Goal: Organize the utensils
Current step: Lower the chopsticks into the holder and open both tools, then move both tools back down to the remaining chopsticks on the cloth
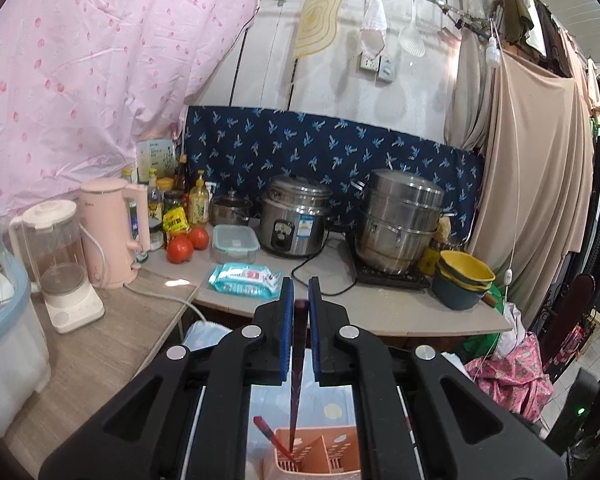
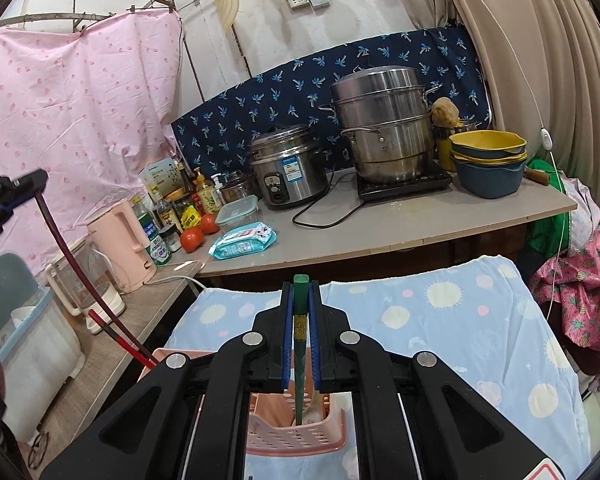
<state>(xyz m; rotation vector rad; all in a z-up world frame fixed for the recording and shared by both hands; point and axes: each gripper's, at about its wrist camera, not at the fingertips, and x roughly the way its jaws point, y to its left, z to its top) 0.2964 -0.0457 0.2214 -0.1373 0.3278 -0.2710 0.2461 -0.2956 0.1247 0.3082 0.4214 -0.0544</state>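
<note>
Left gripper (image 1: 301, 304): jaws narrow, holding dark chopstick (image 1: 297, 376), tip inside pink basket (image 1: 320, 456).
Right gripper (image 2: 301, 304): jaws narrow, holding green utensil (image 2: 300, 344), lower end in same basket.
Basket: on blue cloth (image 2: 440, 320).

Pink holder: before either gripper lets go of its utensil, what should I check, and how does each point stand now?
1. Left gripper shut on dark chopstick: ok.
2. Chopstick tip inside pink holder: ok.
3. Right gripper shut on green utensil: ok.
4. Green utensil's lower end inside the holder: ok.
5. Either utensil resting on the holder's bottom: cannot tell.
6. Holder upright on the blue cloth: ok.
</note>
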